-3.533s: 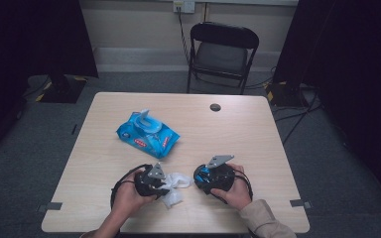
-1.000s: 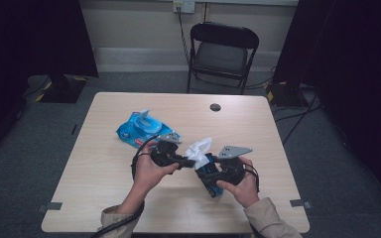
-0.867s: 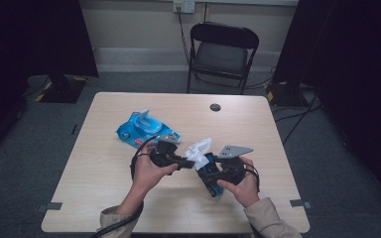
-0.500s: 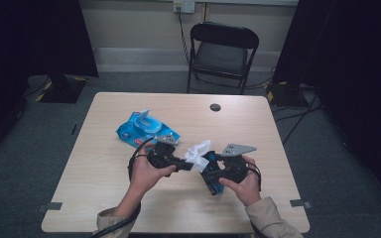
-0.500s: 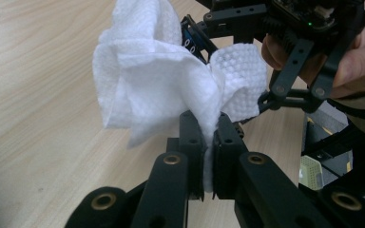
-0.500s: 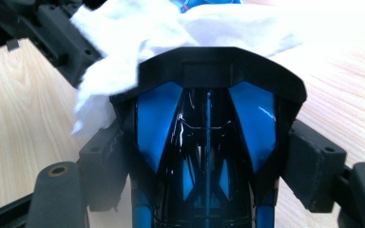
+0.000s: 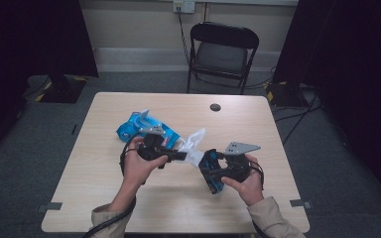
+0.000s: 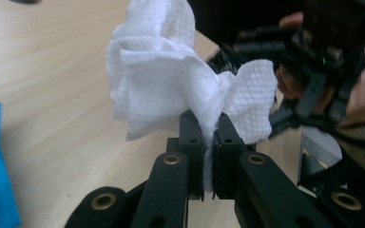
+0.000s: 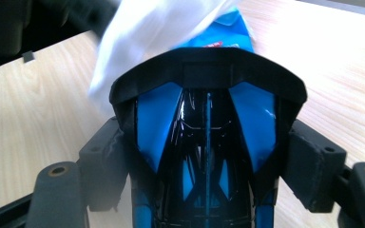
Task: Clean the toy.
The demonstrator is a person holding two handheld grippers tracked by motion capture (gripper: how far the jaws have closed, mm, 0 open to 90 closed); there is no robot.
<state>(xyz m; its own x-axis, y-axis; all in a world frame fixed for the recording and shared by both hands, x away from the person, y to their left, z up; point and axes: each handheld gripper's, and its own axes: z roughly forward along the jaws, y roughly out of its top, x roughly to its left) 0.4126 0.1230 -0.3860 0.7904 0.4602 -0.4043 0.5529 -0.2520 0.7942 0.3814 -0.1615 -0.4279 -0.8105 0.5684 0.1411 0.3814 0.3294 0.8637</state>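
A pale wooden table (image 7: 129,208) is standing on grey carpet, a black folding chair (image 7: 222,49) sitting beyond its far edge. The left gripper (image 7: 181,155) is pinching a white wipe (image 8: 171,80) above the table's middle. The right gripper (image 7: 209,171) is clamping a black-and-blue toy car (image 9: 206,142), nose pointing toward the wipe. A blue wipes pack (image 7: 134,130) is lying behind, toward the left edge.
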